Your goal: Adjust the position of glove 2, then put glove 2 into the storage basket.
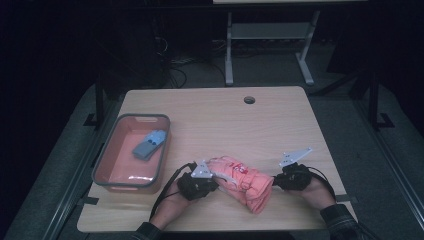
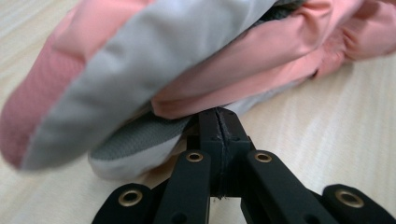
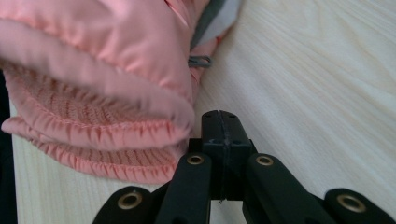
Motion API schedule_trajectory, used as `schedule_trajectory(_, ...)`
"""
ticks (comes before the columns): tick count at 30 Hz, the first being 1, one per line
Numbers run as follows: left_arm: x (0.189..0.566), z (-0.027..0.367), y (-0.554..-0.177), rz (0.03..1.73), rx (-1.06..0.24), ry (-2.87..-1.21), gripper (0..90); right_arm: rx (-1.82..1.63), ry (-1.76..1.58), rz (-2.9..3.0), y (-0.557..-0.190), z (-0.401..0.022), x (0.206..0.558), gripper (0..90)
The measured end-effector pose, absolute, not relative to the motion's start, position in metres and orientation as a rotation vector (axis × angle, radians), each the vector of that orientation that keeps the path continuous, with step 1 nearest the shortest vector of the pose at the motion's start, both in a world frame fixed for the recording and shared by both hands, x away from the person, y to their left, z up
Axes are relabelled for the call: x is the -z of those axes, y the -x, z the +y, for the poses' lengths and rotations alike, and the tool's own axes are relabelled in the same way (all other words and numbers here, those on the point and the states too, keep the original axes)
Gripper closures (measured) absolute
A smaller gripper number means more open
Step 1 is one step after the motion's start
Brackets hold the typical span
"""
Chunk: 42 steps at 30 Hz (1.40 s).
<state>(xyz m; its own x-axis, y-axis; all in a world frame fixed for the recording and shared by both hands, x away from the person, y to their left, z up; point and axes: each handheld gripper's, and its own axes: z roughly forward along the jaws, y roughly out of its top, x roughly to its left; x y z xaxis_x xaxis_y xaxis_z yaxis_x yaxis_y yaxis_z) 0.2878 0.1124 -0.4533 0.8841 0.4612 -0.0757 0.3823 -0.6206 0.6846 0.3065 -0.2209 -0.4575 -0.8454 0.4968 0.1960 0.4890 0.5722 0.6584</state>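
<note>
While both claws sit low on the counter (image 1: 280, 120), the pink ski glove (image 1: 241, 184) lies between them in the lower middle of the high view, long axis running from upper left to lower right of that frame, fingertip end toward the left claw (image 1: 209, 176), ribbed cuff end toward the right claw (image 1: 278, 181). Left claw: jaws pressed flat together, tips tucked at the glove's underside where grey mesh and a white edge meet the counter; in the left gripper view the closed tips (image 2: 219, 122) touch or nearly touch the fabric, but nothing can be seen pinched between them. Right claw: likewise clenched, tips (image 3: 220, 125) just beside the gathered pink cuff (image 3: 93, 135), touching its edge or a hair off; cannot tell which. No cloth seen inside either pair of jaws. Glove bulk rises above and away from each claw, so each hand has the glove straight ahead of its tips, one at either end; neither hand looks clearly nearer. Judgement: any lift or turn depends on this end-to-end line, each claw needing to open and bite its own end. At the left of the high view a grey-rimmed pink bin (image 1: 116, 172) holds a blue glove (image 1: 149, 144), well apart from the pink one. Counter otherwise pale wood with a cable hole (image 1: 249, 99) near the far edge.
</note>
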Motion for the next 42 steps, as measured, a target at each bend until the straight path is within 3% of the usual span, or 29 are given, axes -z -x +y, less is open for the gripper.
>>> schedule_trajectory(23, 0.453, 0.104, -0.329, 0.655, -0.171, -2.291, 89.4, -1.248, -0.768, 2.831, -0.297, -0.2, 0.459, 90.0)
schedule_trajectory(42, 0.451, 0.097, -0.347, 0.644, -0.156, -2.269, 89.4, -1.307, -0.62, 2.901, -0.283, -0.145, 0.459, 90.0)
